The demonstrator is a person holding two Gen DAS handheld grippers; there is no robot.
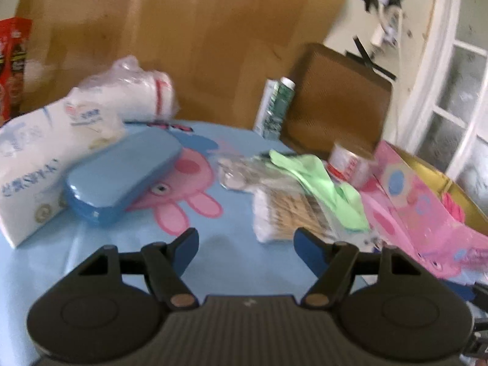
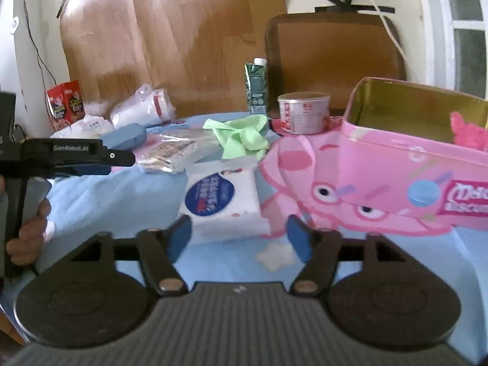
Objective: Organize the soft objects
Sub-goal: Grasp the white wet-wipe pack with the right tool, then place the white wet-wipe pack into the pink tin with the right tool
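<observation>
R gripper (image 2: pixel 239 239) hovering w/ jaws wide, nothing btwn, wipes pack (image 2: pixel 225 206) lying just ahead on blue cloth (image 2: pixel 106 207). Pack looking soft, light, slippery film; grabbing across short sides prob best. L gripper (image 1: pixel 245 248) gaping too, empty. Pink tin (image 2: pixel 396 164) sitting beside pack, further right.

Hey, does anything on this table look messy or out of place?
The green cloth lies crumpled, draped over the cotton swab pack beside the pink tin. Nothing looks spilled or broken.
</observation>
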